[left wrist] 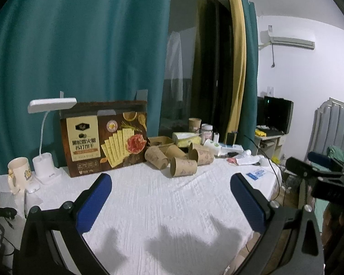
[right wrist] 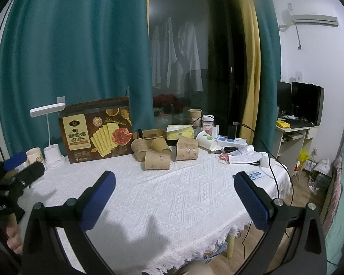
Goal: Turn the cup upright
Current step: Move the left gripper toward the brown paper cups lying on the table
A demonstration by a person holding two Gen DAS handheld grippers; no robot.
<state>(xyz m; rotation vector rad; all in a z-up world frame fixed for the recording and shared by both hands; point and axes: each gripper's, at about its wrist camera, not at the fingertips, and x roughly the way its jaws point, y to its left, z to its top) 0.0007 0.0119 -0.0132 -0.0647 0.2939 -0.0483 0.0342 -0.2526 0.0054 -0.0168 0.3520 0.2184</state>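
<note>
Nearest, the left tongs (left wrist: 170, 197) and the right tongs (right wrist: 174, 197) hang spread wide, gripping nothing, above the white textured cloth covering the surface (right wrist: 172, 206). Farther back, a cluster of brown paper cups (right wrist: 157, 159) lies tipped on that cloth, just before the brown cracker box (right wrist: 96, 135).

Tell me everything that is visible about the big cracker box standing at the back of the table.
The cracker box is a wide, flat carton that looks like printed cardboard, mostly dark brown. Its front shows a cream label panel with Chinese writing on the left and pictures of square crackers and sliced ham on the right. It stands upright on the white tablecloth, in front of the teal curtain. The white desk lamp is beside it on one side, the lying paper cups on the other.
</note>
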